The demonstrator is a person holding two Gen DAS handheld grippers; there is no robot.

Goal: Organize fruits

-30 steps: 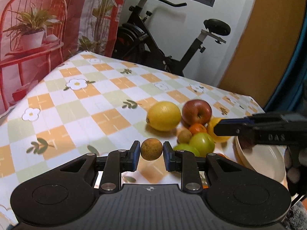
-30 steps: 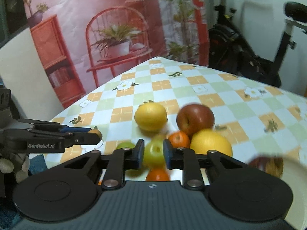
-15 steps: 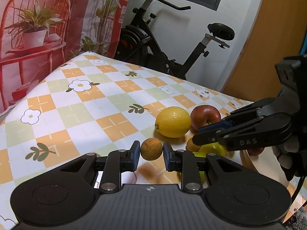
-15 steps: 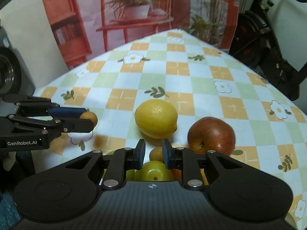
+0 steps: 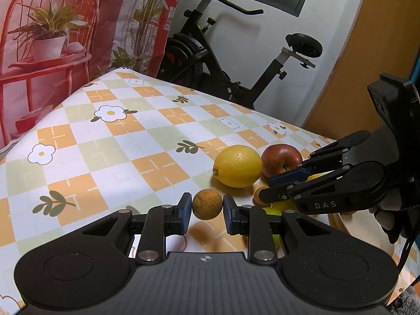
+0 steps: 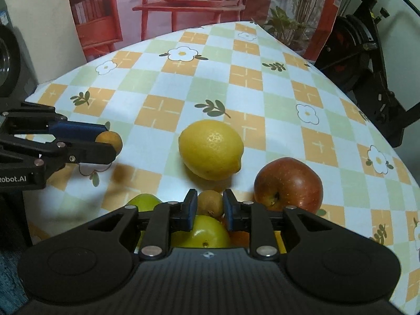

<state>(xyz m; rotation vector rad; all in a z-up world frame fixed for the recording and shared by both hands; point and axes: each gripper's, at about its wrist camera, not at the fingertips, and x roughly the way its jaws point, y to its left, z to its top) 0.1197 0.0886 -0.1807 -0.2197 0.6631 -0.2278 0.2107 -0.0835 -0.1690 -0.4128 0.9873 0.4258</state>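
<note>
A table (image 5: 110,141) covered with a checked cloth in orange, pale green and white squares, printed with white flowers and dark leaf sprigs, fills both views. Behind it hangs a backdrop (image 5: 52,26) showing a red chair, a red stand and potted plants, and a black exercise bike (image 5: 223,60) stands against a white wall, next to a tan wooden panel (image 5: 354,73). The left gripper (image 5: 207,208) holds a small, round, dull-orange fruit (image 5: 207,204) with a rough, speckled skin, pinched between its blue-padded fingers above the cloth, where a faint shadow lies under it; from the right wrist view the same fruit (image 6: 110,141) shows at the tip of that gripper, well left of the pile. The other fruits sit clustered near the table's near edge: a large smooth yellow lemon (image 6: 210,149) lies at the far side of the group, with a red apple (image 6: 288,183), mottled yellow near its stem hollow, just to its right. The right gripper (image 6: 210,207) hangs over the pile with its jaws set close on either side of a small brownish fruit (image 6: 210,203); whether they actually press it I cannot tell. Beneath it lie a yellow-green fruit (image 6: 202,233) and, to the left, a green fruit (image 6: 144,202). A cream plate (image 5: 367,233) shows partly under the right gripper in the left wrist view.
</note>
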